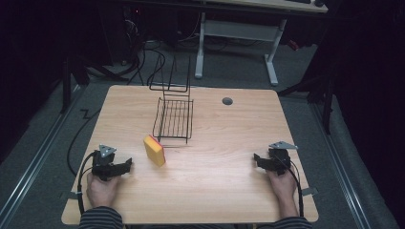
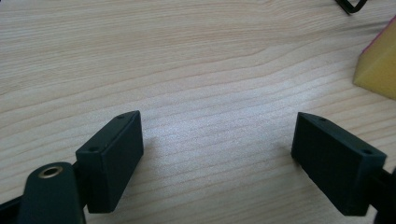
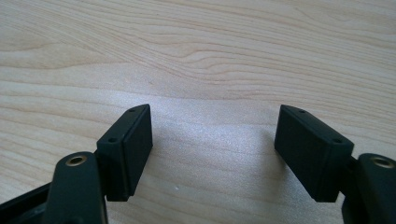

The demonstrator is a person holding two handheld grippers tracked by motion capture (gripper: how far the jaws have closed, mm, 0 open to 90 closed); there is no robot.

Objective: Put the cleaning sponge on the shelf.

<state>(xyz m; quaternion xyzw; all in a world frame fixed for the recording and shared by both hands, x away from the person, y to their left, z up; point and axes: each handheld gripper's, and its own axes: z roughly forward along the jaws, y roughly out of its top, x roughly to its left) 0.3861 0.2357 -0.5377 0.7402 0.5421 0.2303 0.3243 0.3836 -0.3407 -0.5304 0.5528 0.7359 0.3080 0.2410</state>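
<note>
A yellow sponge with a pink-red edge [image 1: 154, 150] stands on the wooden table [image 1: 215, 191], just in front of a black wire rack [image 1: 174, 117]. My left gripper [image 1: 127, 165] rests on the table near the front left, open, with bare wood between its jaws; the sponge [image 2: 379, 65] lies ahead and to the right of it. At the front right, my right gripper [image 1: 256, 158] is open too, pointing toward the table's middle, nothing between its jaws. Both grippers [image 2: 217, 135] [image 3: 215, 130] sit low over the wood.
A round cable hole [image 1: 227, 101] sits in the table near the back edge. A wire corner of the rack [image 2: 350, 5] shows at the top of the left gripper view. Beyond the table stand a white desk frame [image 1: 236, 33] and floor cables.
</note>
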